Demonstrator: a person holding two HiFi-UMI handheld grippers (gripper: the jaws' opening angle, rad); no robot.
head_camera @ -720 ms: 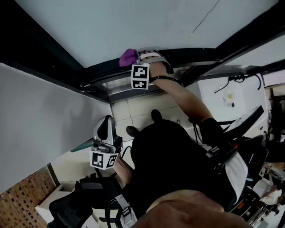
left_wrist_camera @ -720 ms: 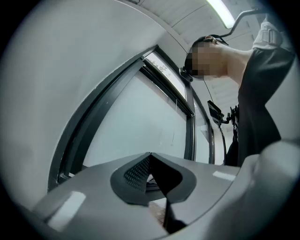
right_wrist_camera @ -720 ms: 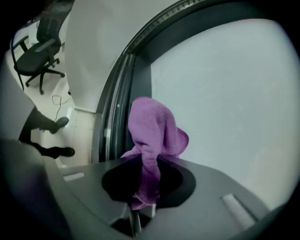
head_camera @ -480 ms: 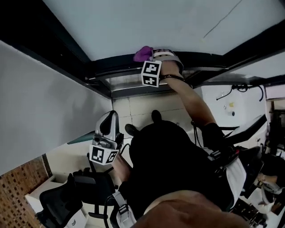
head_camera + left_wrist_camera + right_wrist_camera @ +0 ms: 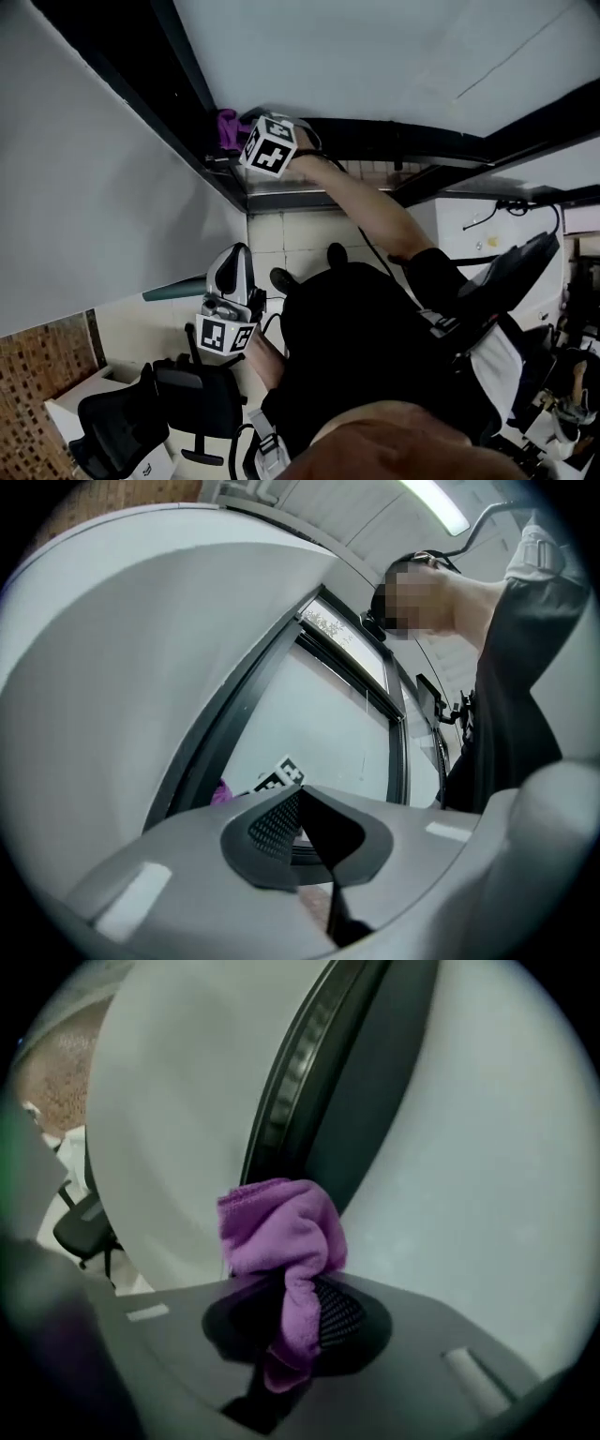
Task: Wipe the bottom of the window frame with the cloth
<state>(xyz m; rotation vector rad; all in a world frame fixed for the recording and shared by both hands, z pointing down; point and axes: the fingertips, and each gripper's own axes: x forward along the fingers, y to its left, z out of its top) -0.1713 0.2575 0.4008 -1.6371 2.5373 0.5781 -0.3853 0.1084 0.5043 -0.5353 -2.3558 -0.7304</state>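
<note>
A purple cloth (image 5: pixel 228 129) is pressed against the black window frame (image 5: pixel 394 141), in the corner where the frame meets the left upright. My right gripper (image 5: pixel 240 139), with its marker cube, is shut on the cloth; a bare forearm reaches up to it. In the right gripper view the cloth (image 5: pixel 281 1232) bunches out of the shut jaws of the right gripper (image 5: pixel 291 1330) against the dark frame (image 5: pixel 366 1082). My left gripper (image 5: pixel 231 267) hangs low and away from the window, at the person's side. In its own view the left gripper (image 5: pixel 305 832) is shut on nothing, with the cloth (image 5: pixel 222 794) far off.
A grey wall panel (image 5: pixel 94 206) flanks the frame on the left. The pale window pane (image 5: pixel 375 56) lies beyond the frame. Below are a tiled floor (image 5: pixel 291 234), a black office chair (image 5: pixel 141 412) and white equipment (image 5: pixel 487 225) at the right.
My right gripper has slid left along the frame with the cloth, from the middle of the frame into the left corner. The left gripper has stayed low.
</note>
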